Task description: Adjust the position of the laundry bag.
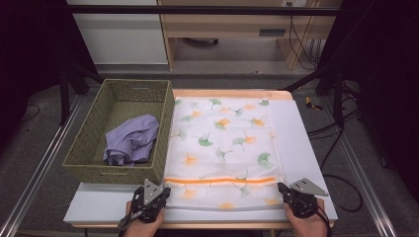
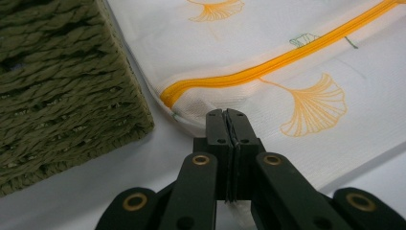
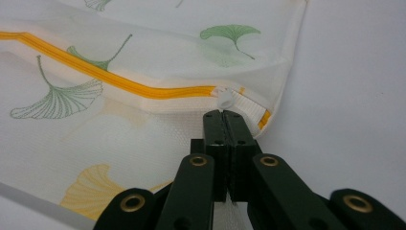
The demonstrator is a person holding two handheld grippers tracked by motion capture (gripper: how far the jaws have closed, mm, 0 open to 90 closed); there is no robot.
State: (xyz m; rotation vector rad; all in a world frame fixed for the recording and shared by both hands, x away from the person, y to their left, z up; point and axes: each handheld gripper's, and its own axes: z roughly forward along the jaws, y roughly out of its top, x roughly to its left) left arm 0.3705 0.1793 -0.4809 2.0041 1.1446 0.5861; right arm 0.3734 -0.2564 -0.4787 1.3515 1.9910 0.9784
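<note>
A white mesh bag (image 1: 222,143) printed with green and orange ginkgo leaves lies flat on the white board (image 1: 301,143). An orange zipper (image 1: 222,180) runs across its near part. My left gripper (image 1: 162,192) is shut, its tips resting on the bag's near left corner just below the zipper's end (image 2: 167,93). My right gripper (image 1: 282,188) is shut too, its tips touching the white zipper pull (image 3: 224,99) at the bag's right end. Whether either pinches cloth I cannot tell. In the gripper views the left gripper (image 2: 227,115) and right gripper (image 3: 223,115) have their jaws pressed together.
A green woven basket (image 1: 118,173) stands left of the bag, close to my left gripper, with a crumpled lilac garment (image 1: 132,140) inside. The basket's corner (image 2: 72,96) sits right beside the bag. Bare board lies right of the bag. Cables (image 1: 331,143) hang off the right side.
</note>
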